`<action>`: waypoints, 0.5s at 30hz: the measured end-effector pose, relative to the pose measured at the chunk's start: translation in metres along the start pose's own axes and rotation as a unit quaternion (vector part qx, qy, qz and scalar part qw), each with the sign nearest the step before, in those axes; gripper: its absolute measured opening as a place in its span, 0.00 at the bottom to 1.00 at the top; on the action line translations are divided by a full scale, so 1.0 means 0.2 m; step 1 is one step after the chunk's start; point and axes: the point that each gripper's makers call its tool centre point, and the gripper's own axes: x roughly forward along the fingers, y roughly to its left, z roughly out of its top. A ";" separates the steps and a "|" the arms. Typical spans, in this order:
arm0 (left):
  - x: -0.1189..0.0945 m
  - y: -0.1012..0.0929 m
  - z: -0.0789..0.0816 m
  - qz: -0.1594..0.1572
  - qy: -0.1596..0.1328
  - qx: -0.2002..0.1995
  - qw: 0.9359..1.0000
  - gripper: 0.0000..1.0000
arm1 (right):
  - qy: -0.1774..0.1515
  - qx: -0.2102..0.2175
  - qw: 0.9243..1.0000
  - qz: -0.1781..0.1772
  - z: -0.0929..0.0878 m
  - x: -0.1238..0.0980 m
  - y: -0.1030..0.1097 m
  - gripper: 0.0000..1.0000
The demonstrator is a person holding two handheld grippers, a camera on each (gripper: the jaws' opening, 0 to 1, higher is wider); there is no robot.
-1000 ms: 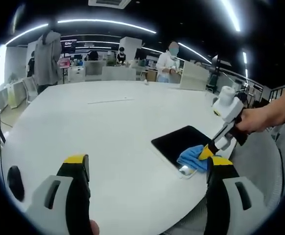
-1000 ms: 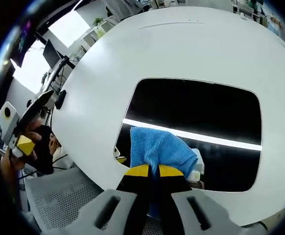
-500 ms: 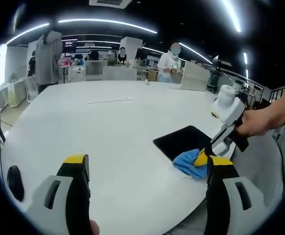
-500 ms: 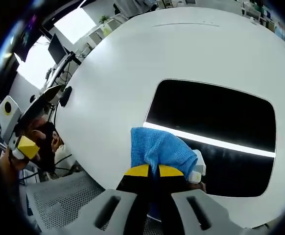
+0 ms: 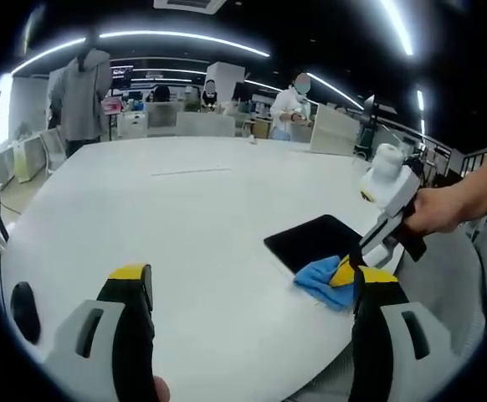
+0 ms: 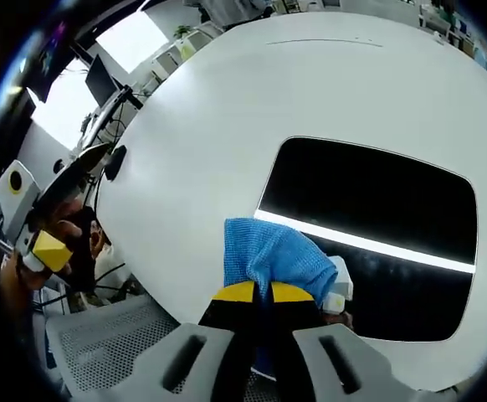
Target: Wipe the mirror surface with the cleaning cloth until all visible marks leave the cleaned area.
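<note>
A dark rectangular mirror (image 6: pixel 369 226) lies flat on the white round table (image 6: pixel 227 109), with a bright strip of ceiling light reflected across it. My right gripper (image 6: pixel 256 291) is shut on a blue cleaning cloth (image 6: pixel 273 255), which presses on the mirror's near left corner and hangs partly over the table. In the left gripper view the mirror (image 5: pixel 310 241) and cloth (image 5: pixel 320 277) sit at the right, with the right gripper (image 5: pixel 348 270) held by a hand (image 5: pixel 432 213). My left gripper (image 5: pixel 252 289) is open over bare table, far from the mirror.
The table edge runs close to the mirror's near side, with a grey mesh surface (image 6: pixel 101 343) below it. A dark computer mouse (image 5: pixel 23 308) lies on the table at the left. Several people (image 5: pixel 289 105) stand at desks beyond the far edge.
The cloth has slid across the mirror towards its near left corner and now overlaps the table. The left gripper has stayed put.
</note>
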 end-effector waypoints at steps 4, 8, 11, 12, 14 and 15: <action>0.01 -0.01 0.01 -0.002 -0.002 -0.001 1.000 0.99 | -0.001 -0.001 1.000 0.000 0.01 0.00 0.00 0.00; 0.01 -0.03 0.01 -0.004 -0.001 -0.002 1.000 0.99 | 0.000 -0.007 1.000 0.000 0.05 0.01 -0.01 0.00; 0.01 -0.02 0.00 -0.003 -0.001 -0.004 1.000 0.99 | -0.001 -0.018 1.000 -0.007 0.08 0.02 -0.03 0.00; 0.01 -0.02 0.00 -0.003 -0.002 -0.004 1.000 0.99 | -0.001 -0.018 1.000 -0.008 0.09 0.02 -0.03 0.00; 0.01 -0.01 -0.01 -0.002 -0.003 -0.007 1.000 0.99 | -0.001 -0.018 1.000 -0.009 0.12 0.03 -0.05 0.00; 0.01 0.00 -0.01 -0.001 -0.003 -0.008 1.000 0.99 | -0.001 -0.019 1.000 -0.009 0.13 0.03 -0.05 0.00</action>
